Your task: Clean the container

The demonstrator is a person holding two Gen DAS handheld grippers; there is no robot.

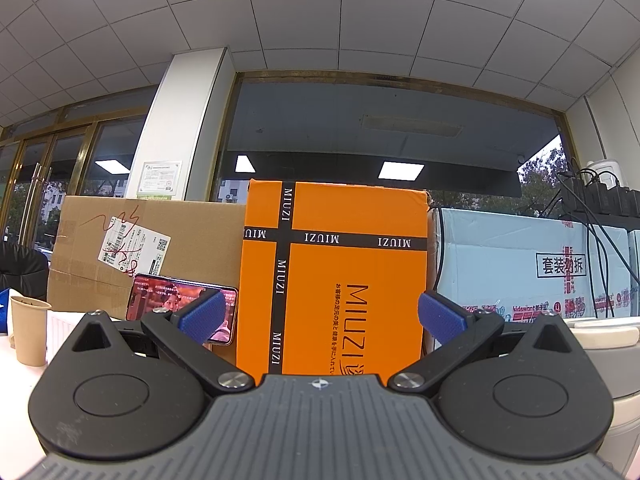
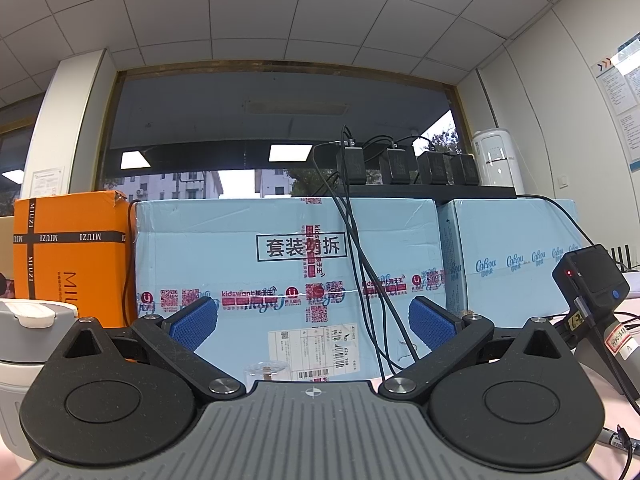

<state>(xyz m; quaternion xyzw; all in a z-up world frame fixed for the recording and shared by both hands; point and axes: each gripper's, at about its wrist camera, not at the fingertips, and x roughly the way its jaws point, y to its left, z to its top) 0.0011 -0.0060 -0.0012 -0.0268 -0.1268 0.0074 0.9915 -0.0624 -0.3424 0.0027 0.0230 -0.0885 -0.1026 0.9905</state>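
Observation:
A grey-white lidded container [image 2: 24, 344] stands at the left edge of the right wrist view; it also shows at the right edge of the left wrist view [image 1: 600, 340]. My left gripper [image 1: 322, 314] is open and empty, with the orange MIUZI box behind the gap. My right gripper [image 2: 312, 322] is open and empty, to the right of the container and apart from it. A small clear glass rim [image 2: 267, 368] shows low between the right gripper's fingers.
An orange MIUZI box [image 1: 336, 280], a brown carton [image 1: 148, 248] and light blue cartons [image 2: 288, 264] line the back. A phone [image 1: 180, 308] leans on the brown carton. A paper cup [image 1: 28, 330] stands at left. Cables [image 2: 360, 264] hang from chargers; a black device [image 2: 592, 284] is at right.

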